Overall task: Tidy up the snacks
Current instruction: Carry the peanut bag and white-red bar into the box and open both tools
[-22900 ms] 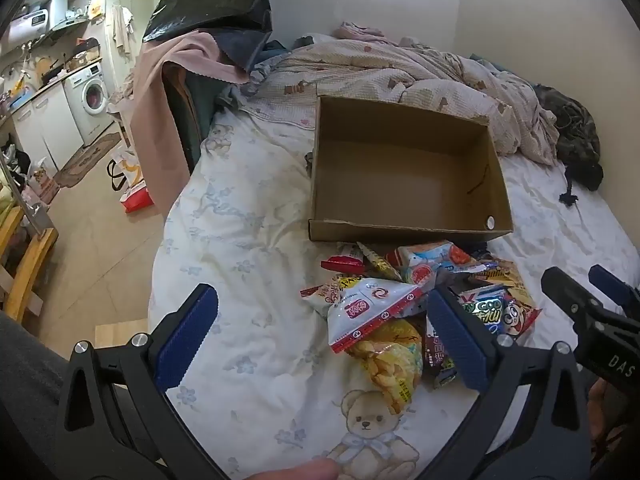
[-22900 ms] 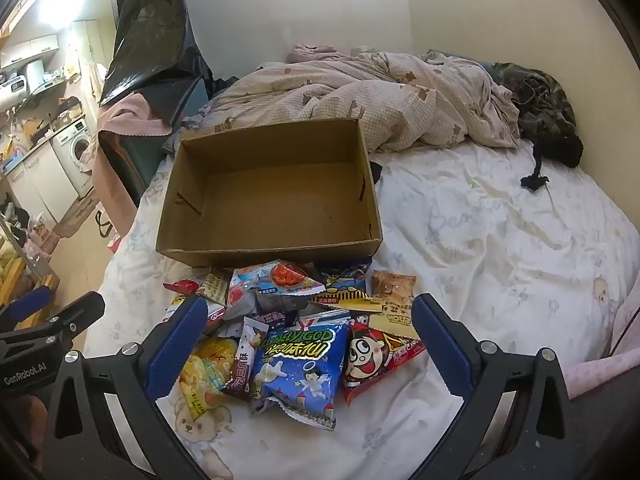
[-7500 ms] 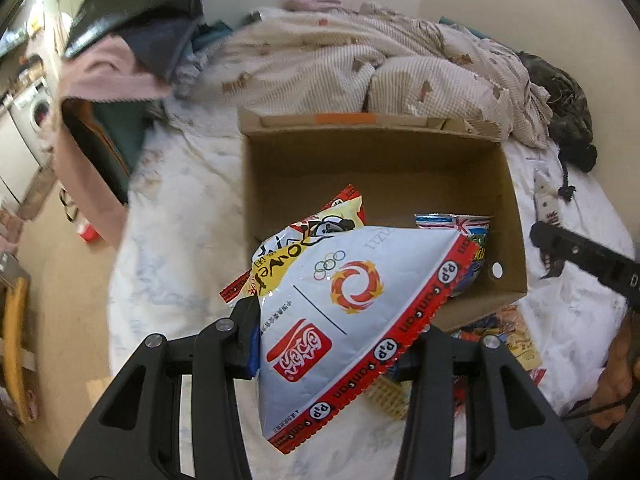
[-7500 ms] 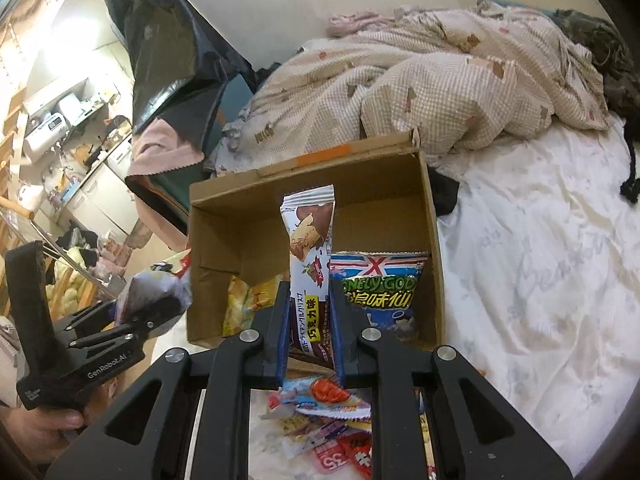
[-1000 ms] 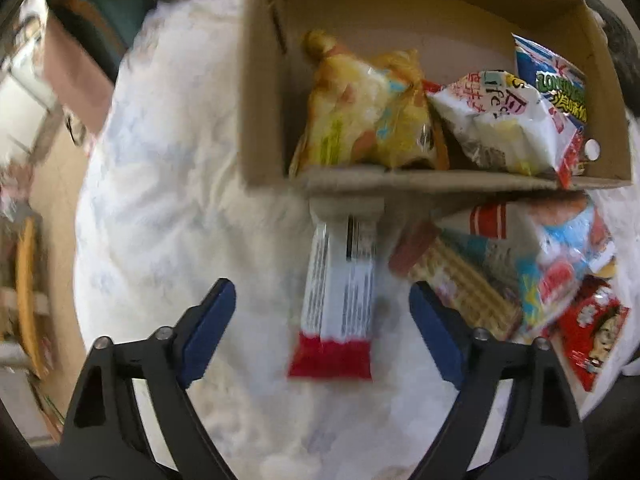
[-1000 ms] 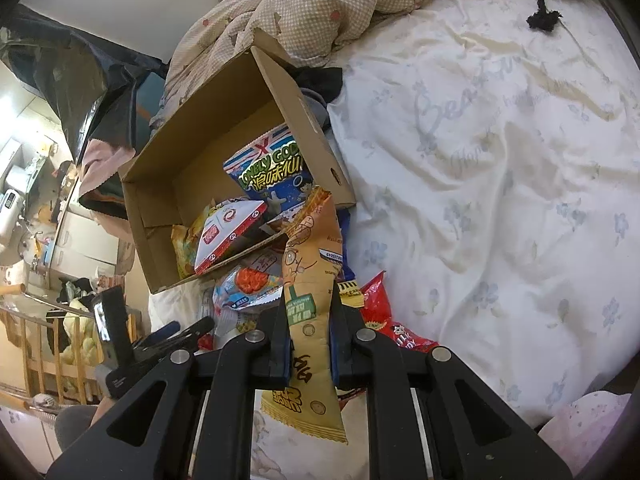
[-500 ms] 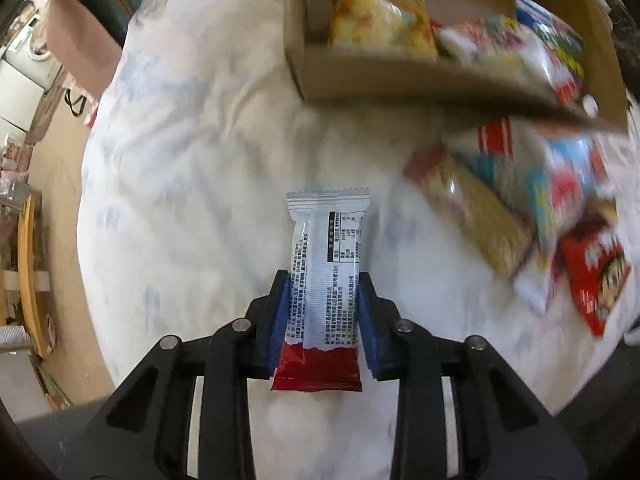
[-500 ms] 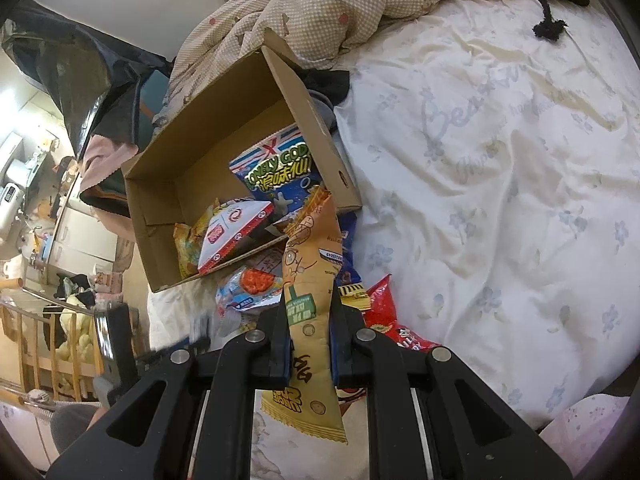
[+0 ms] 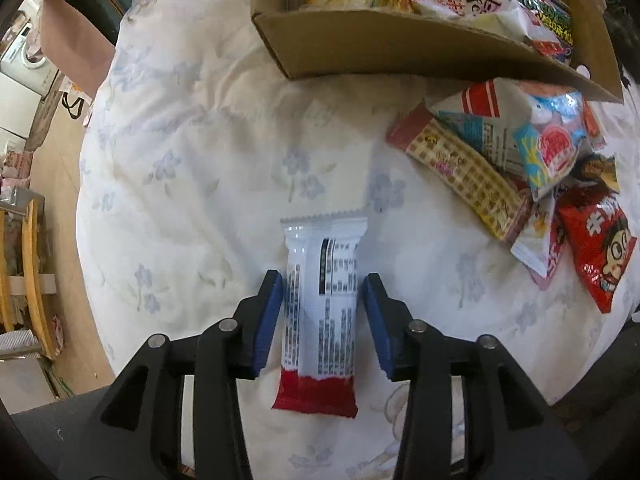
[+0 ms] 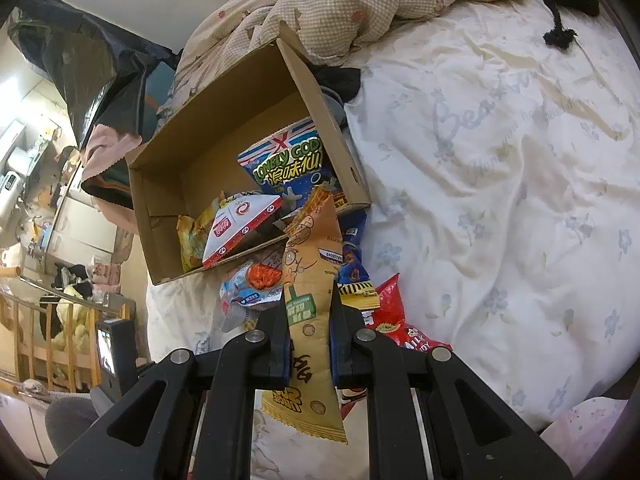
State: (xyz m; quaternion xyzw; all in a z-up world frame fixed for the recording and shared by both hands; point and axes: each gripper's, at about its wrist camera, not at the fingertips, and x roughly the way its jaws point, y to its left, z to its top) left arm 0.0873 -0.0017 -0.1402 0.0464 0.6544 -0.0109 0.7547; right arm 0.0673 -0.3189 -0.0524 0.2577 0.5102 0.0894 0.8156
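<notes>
Step in hand, as I read it: moving loose snacks from the bed into the cardboard box point(image 10: 224, 160), w/ both grippers working at once.

Left gripper point(image 9: 323, 322) points straight down over a white bar wrapper w/ a red end point(image 9: 320, 304), which lies flat on the sheet point(image 9: 180, 160), well apart from the box's near wall. Its jaws are opening; the bar sits between the blue pads point(image 9: 269, 322) but there's a visible gap on the right side, so nothing is pinched (looks like a failed or re-tried pick). Next move prob calls for re-centring on the bar, closing firmly, then lifting toward the box.

Right gripper point(image 10: 308, 344) has its jaws pressed together on a tall orange-tan packet point(image 10: 310, 280), held upright above the pile, just near the box's front edge. It needs carrying forward over the rim and a release.

Materials etc.: the box is plain brown corrugated card, open-topped, tilted on the soft bedding; inside are a blue crinkly bag point(image 10: 292, 164), a white-and-red pouch point(image 10: 240, 228) and a yellow bag point(image 10: 192, 240). Remaining pile point(image 9: 540, 172), to the right of the bar, is glossy foil and plastic, slippery, puffy, overlapping. Sheet is soft white cotton w/ pale blue flowers; a checked quilt point(image 10: 340, 4) bunches at the far side.
</notes>
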